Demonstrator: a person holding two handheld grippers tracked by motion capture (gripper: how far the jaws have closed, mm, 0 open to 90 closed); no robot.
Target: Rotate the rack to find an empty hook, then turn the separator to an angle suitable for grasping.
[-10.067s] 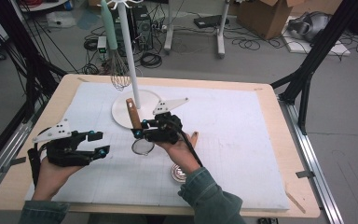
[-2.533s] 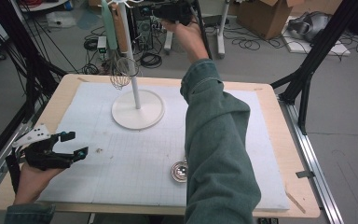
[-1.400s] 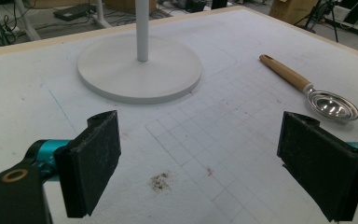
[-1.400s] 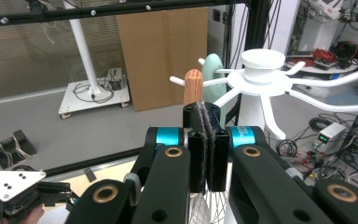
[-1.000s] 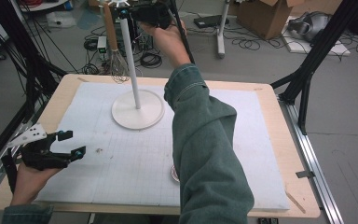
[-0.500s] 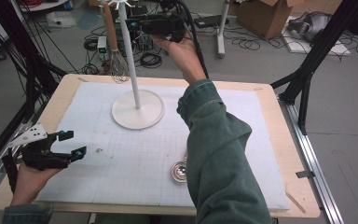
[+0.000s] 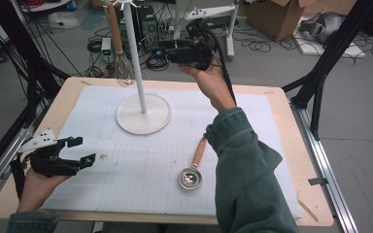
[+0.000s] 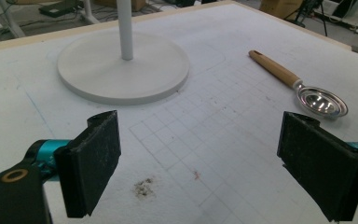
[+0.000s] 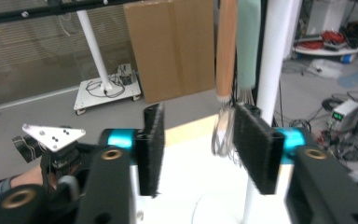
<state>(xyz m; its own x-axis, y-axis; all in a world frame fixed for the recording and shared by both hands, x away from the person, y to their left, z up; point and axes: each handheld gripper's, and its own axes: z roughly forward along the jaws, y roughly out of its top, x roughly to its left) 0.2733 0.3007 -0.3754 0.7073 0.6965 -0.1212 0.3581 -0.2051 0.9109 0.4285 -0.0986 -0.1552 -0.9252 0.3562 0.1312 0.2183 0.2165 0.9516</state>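
A white stand [image 7: 137,73] rises from its round base [image 7: 143,115] at the back of the mat. A whisk with a wooden handle [image 7: 118,46] hangs from the stand's top, free of any grip. My right gripper [image 7: 159,52] is held high, just right of the pole and pointing at it. Its jaws have just been opening and nothing is between them. In the right gripper view the whisk [image 9: 226,70] hangs beyond the open right gripper [image 9: 196,121], beside a mint-green handle [image 9: 248,46]. My left gripper [image 7: 85,150] rests open at the mat's left front, empty.
A metal spoon with a wooden handle [image 7: 194,167] lies on the white gridded mat [image 7: 252,145], right of centre. The left gripper view shows the left gripper [image 8: 203,121] aimed at the stand's base [image 8: 121,70] and the spoon [image 8: 307,93]. Cables and boxes cover the floor beyond the table.
The right gripper has pulled away from the stand's top, to the right and lower, with its jaws spread apart. The whisk stays hanging on the stand. The left gripper has kept still.
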